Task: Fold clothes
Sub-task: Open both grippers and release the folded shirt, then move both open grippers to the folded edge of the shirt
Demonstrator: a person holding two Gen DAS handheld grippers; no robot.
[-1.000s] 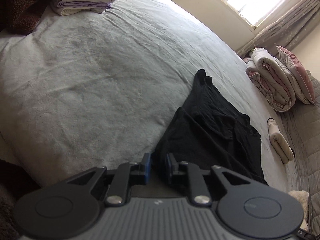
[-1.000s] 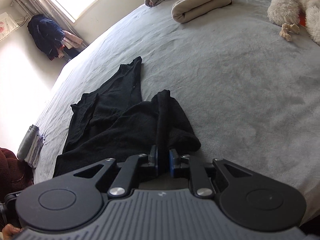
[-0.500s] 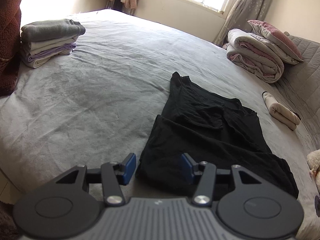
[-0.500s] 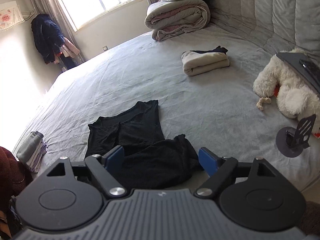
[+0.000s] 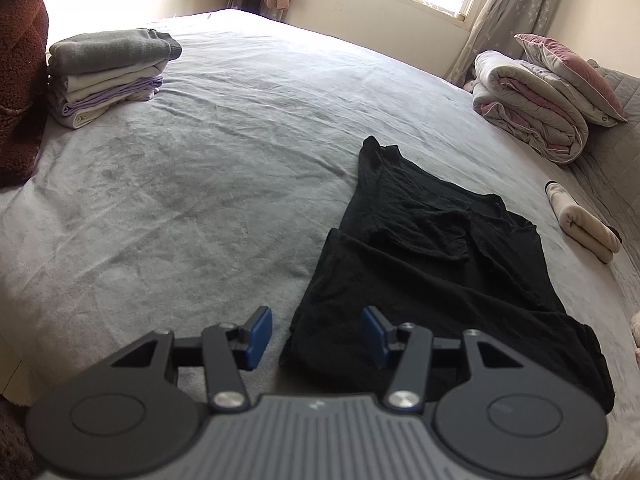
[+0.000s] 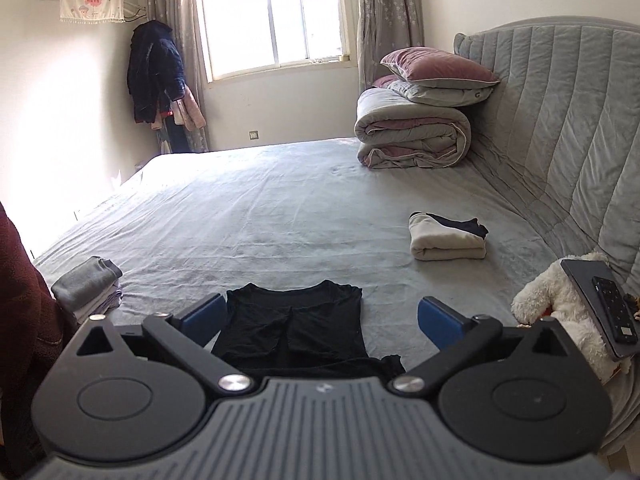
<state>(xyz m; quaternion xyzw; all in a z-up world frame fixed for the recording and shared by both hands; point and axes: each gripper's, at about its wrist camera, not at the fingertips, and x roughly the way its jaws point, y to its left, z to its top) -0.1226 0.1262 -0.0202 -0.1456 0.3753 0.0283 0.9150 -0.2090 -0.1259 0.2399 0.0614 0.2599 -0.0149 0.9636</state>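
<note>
A black shirt (image 5: pixel 432 264) lies flat on the grey bed (image 5: pixel 208 184), its sides folded inward and its hem toward me. My left gripper (image 5: pixel 316 334) hovers open just above the hem's left corner, with nothing between its blue pads. In the right wrist view the same black shirt (image 6: pixel 296 324) lies below and ahead of my right gripper (image 6: pixel 320 320), which is wide open, raised well above the bed and holds nothing. A stack of folded clothes (image 5: pixel 108 76) sits at the bed's left side.
A rolled quilt with pillows (image 6: pixel 416 132) lies at the headboard end. A folded cream and dark garment (image 6: pixel 448 238) rests on the right of the bed. A white plush toy (image 6: pixel 568 308) with a tablet and phone on it sits at the right edge.
Both grippers opened and let go of the shirt's hem, then drew back and up. The right one rose the most and now looks level across the room.
</note>
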